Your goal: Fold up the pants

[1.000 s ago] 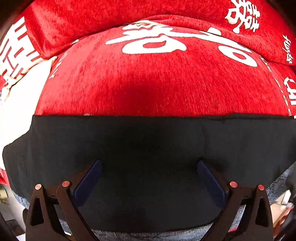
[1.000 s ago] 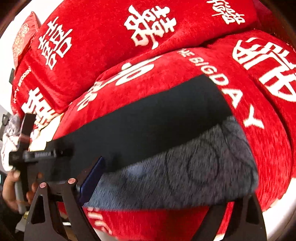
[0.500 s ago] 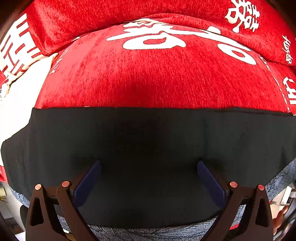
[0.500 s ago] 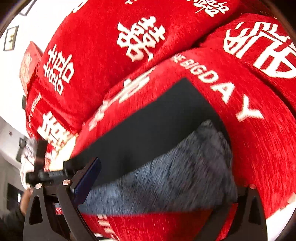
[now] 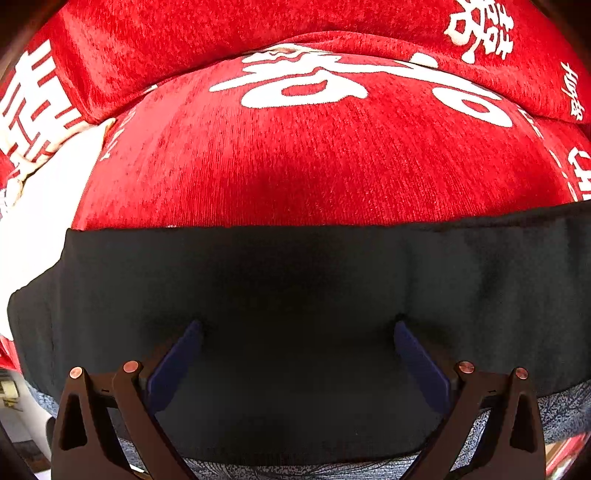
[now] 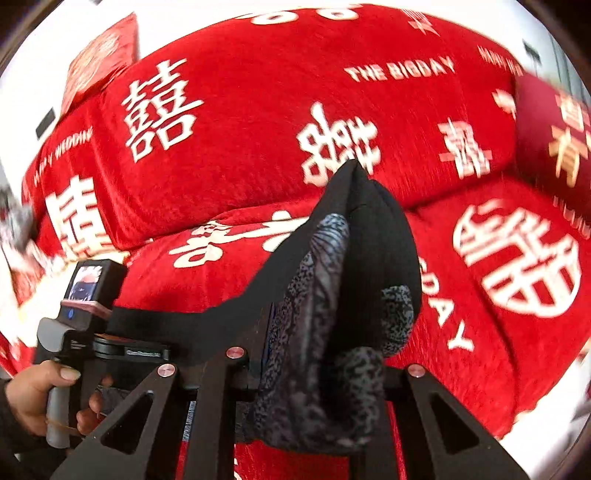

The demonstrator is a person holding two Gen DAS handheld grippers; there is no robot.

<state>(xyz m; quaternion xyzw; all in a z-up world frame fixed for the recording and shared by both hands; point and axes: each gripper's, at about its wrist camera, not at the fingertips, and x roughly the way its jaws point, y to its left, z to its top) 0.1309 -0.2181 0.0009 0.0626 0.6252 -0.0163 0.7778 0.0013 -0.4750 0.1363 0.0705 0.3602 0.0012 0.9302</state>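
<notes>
Left gripper (image 5: 295, 354) stands spread over the black pants (image 5: 295, 280), pads resting on cloth, nothing pinched; I read it as a hold-down. Pants run crosswise beneath it on the red sofa cushion (image 5: 314, 155). Right gripper (image 6: 325, 354), wide a second ago, has just clamped onto the pants' end, now raised and bunched. My judgement: that end carries leftward, toward the left gripper.

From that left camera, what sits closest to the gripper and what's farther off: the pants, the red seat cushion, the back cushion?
1. Pants, lying directly under the open left gripper.
2. Red seat cushion, just beyond the pants' far edge.
3. Back cushion, across the top, farthest.
</notes>
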